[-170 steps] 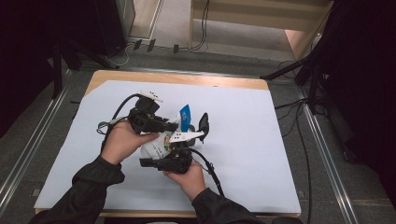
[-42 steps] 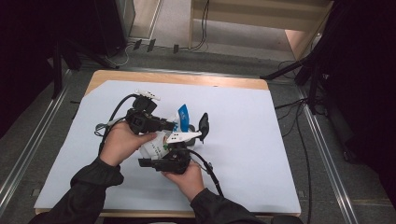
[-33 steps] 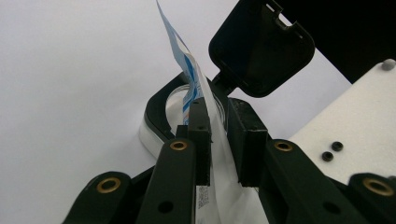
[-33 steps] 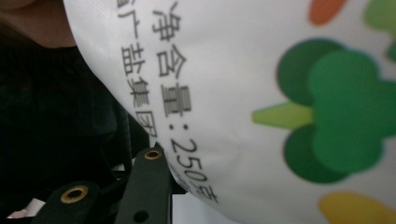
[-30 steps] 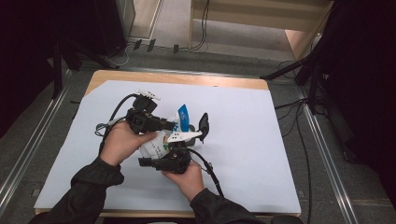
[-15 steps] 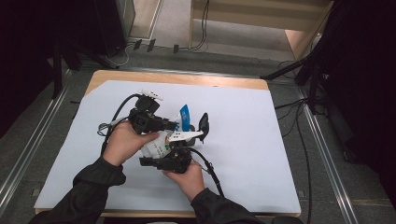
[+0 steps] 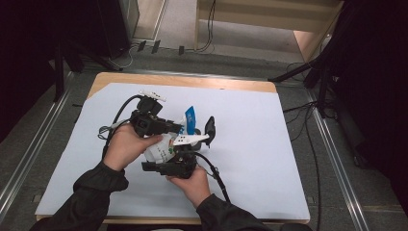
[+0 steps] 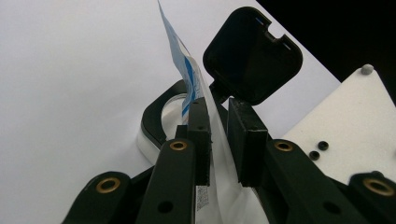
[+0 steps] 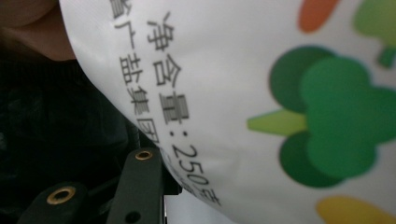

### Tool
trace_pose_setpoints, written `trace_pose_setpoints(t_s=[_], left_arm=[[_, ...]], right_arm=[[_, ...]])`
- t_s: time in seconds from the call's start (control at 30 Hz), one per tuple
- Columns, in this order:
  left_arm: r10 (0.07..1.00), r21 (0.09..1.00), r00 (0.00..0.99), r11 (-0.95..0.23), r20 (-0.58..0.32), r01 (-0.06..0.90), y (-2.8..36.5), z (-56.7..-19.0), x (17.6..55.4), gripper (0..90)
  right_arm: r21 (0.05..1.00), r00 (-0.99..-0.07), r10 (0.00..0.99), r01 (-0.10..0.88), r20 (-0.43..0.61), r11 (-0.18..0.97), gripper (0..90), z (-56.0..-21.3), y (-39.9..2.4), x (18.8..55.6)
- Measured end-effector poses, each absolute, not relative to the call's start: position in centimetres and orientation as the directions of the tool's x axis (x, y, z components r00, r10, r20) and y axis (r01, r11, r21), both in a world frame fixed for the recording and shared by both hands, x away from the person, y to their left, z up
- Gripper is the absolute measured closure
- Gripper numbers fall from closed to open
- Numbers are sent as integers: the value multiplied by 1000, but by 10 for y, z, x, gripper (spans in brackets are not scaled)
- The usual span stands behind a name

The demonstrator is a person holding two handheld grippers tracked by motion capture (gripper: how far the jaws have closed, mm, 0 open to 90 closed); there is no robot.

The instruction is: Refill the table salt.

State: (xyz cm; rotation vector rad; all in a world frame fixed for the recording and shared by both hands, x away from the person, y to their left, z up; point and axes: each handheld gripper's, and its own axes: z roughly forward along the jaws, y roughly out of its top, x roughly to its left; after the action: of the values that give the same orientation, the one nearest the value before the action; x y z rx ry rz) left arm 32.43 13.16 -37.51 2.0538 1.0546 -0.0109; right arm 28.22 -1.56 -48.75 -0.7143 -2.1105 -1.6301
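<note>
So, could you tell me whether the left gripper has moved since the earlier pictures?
No. In the high view the left gripper sits at the same spot against the table's far edge, its jaws closed on the white pouch.

Pouch [image 7: 166, 147]: I see a white soft plastic bag with a blue top edge, printed black Chinese text plus green, orange and yellow vegetable graphics [image 9: 327, 116]. It's held up off the tabletop [image 7: 269, 144], roughly mid-sheet, tilted, blue end pointing away from me. Thin film at the upper part [image 8: 189, 88] stands on edge, slightly crumpled. Lower body looks fuller; exact contents can't tell.
</note>
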Motion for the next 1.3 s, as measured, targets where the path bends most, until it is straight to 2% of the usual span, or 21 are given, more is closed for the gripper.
trace_pose_setpoints(t_s=[0.13,1.3], left_arm=[[677,654,650,-322,-347,684,131,-375,324,801],[679,657,652,-326,-338,680,130,-377,326,793]], right_arm=[[775,-800,168,599,576,202,660,-488,-16,282],[780,-807,190,590,559,208,641,-488,-13,282]])
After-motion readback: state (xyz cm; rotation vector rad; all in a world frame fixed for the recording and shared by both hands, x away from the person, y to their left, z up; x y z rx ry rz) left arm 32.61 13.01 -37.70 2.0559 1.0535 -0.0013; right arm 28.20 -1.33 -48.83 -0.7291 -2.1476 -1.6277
